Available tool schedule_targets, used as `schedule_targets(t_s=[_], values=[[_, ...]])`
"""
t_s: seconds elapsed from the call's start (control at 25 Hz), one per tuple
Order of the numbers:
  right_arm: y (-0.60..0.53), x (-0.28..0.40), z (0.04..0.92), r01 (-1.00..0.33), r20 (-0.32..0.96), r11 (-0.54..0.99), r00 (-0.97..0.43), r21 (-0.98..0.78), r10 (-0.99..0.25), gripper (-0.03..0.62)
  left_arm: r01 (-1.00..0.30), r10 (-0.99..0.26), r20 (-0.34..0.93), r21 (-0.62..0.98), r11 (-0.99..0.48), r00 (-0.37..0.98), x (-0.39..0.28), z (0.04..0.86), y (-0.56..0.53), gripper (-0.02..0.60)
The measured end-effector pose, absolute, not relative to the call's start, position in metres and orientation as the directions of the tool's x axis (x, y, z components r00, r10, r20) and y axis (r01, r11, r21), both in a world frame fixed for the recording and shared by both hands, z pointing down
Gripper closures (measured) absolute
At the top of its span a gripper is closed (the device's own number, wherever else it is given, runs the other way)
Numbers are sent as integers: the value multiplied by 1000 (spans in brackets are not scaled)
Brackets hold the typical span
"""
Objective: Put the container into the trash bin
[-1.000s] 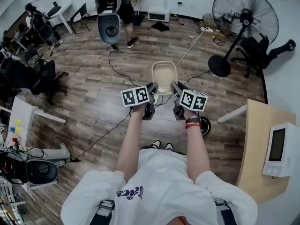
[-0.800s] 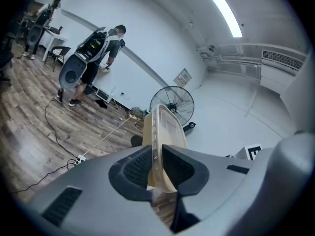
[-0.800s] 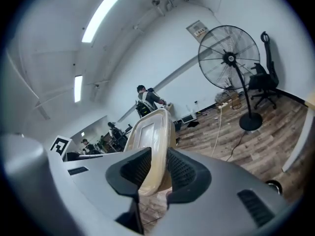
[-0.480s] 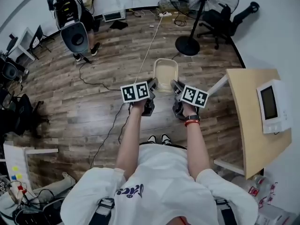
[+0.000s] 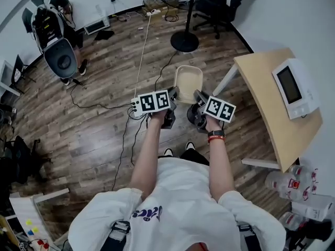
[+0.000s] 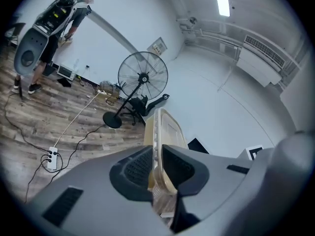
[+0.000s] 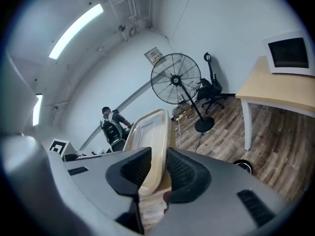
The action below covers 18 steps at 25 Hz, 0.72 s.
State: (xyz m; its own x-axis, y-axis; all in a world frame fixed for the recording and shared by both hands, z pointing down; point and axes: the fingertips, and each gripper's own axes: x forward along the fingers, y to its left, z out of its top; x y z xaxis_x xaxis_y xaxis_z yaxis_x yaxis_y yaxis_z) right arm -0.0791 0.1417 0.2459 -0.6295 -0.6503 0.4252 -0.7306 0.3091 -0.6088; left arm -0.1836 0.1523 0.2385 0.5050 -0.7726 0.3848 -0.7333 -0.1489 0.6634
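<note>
Head view: looks steeply down from your head onto the floor (image 5: 94,135).
Gripper views: close along your jaws, facing outward; all three share the fan (image 6: 142,77).

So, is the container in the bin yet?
Out. The left gripper and right gripper grip the container above the floor; no bin in view.
</note>
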Motion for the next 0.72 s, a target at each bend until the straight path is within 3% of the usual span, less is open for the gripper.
schedule_targets(t_s=[0.32,0.72], values=[[138,-9,278,-774,466,156,-514,-613,-720,479,-723,-664,438,652,-230,606,-114,270,136,508],[70,79,313,-789,506,78,-462,-610,-729,482,-726,-607,484,644,-240,630,-26,304,62,508]])
